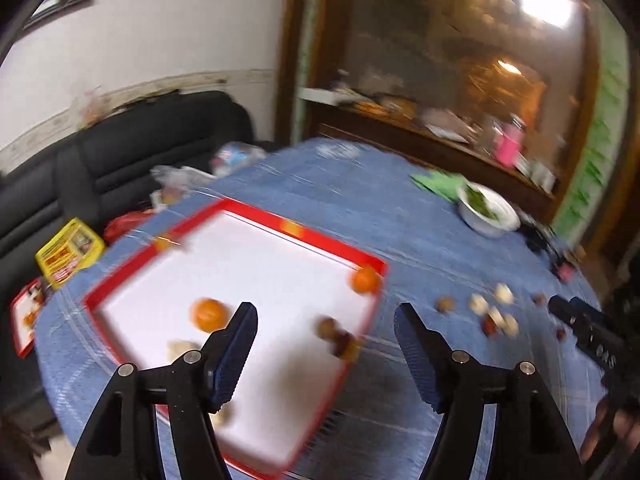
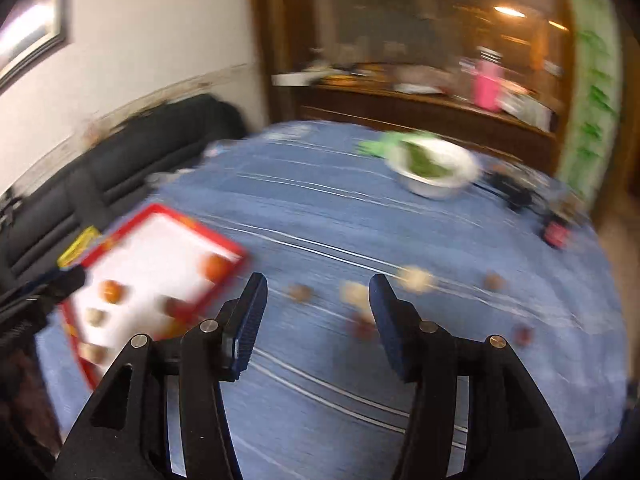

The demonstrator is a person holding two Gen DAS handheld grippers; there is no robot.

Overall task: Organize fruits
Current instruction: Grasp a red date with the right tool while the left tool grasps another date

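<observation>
Take the red-rimmed tray (image 1: 370,261) as your landmark. Left of it, off the bench (image 1: 360,184) edge, lie a yellow packet (image 1: 68,252) and a dark sofa (image 1: 132,148), so there is little spare room on that side. On the tray's white floor you have an orange (image 1: 209,314) near the middle, a second orange (image 1: 365,279) tucked into the far right corner against the rim, a brownish fruit (image 1: 332,330) at the right edge, and pale pieces near the front, all blurred.

Your left gripper (image 1: 326,344) hangs over the tray's right edge, jaws parted fairly wide with nothing between them. Right of the tray, on the blue cloth, the loose fruits (image 1: 490,312) are scattered: pale lumps, small brown ones and a few dark red ones; I cannot name them through the blur. Your right gripper (image 2: 318,320) sits above that scatter, jaws moderately apart and empty, a pale fruit (image 2: 354,292) just beyond the gap.

These pieces look small, light and round, so they will likely roll on the cloth; the pale ones may be soft or crumbly. Close across the widest part and squeeze gently. The oranges should be firmer, though smooth-skinned.

Mind the tray's raised rim when carrying across. Farther right and back, a white bowl of greens (image 2: 434,170) and dark clutter crowd the bench edge; the open cloth between bowl and tray is your clearest lane.
</observation>
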